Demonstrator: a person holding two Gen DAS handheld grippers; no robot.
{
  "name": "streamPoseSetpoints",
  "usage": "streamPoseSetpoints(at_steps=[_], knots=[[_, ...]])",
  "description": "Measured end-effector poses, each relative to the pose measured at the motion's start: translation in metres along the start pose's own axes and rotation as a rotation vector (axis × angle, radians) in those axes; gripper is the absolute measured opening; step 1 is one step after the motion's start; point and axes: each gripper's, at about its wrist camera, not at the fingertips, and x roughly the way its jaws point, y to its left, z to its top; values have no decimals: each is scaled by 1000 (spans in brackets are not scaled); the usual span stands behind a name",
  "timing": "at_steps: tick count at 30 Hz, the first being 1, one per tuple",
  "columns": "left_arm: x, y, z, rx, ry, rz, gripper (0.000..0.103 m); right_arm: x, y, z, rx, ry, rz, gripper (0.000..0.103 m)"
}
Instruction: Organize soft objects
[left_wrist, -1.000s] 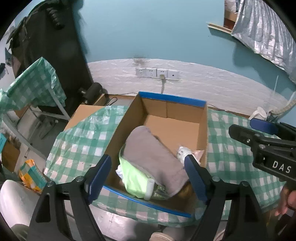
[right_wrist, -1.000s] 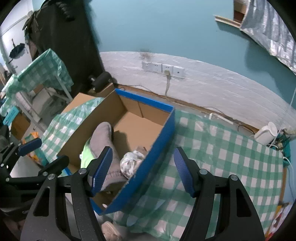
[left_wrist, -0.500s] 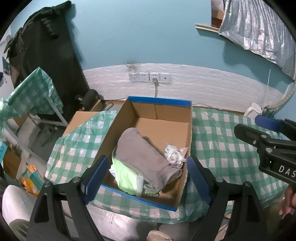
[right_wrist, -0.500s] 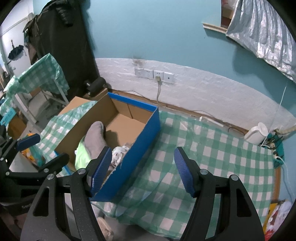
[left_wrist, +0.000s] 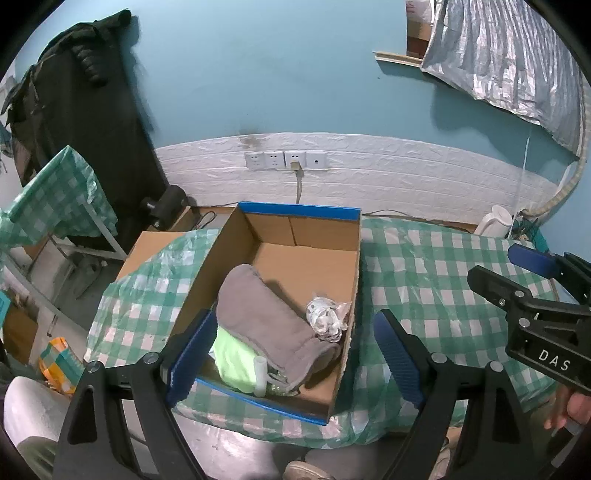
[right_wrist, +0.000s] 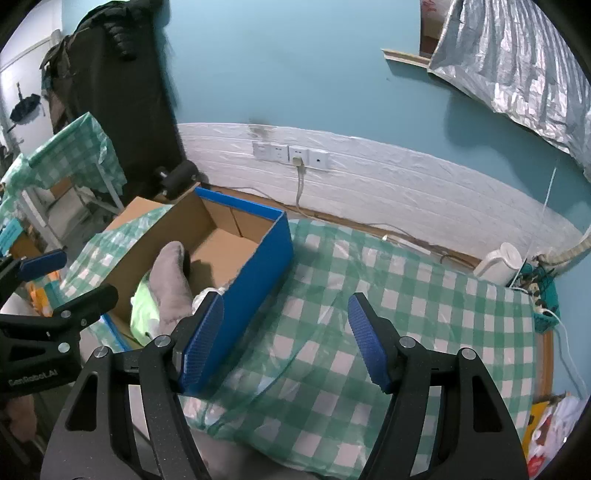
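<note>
A green-checked cloth covers the bench below a teal wall with white sockets; a blue-edged cardboard box holds a grey mitten, lime cloth and crumpled wrap, while the left claw and right claw gape empty

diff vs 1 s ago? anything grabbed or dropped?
Both grippers have pulled back from the cardboard box, which now looks smaller and farther in both views. The left gripper has just been opening its jaws, with nothing between them. The right gripper stays open and empty. The grey cloth, green item and white bundle lie unmoved in the box.
</note>
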Motion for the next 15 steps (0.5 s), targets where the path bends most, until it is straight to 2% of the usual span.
streamPoseSetpoints(at_steps=[15], knots=[[5, -19, 1, 29, 15, -8, 88, -4, -12, -6, 8, 3, 4, 70]])
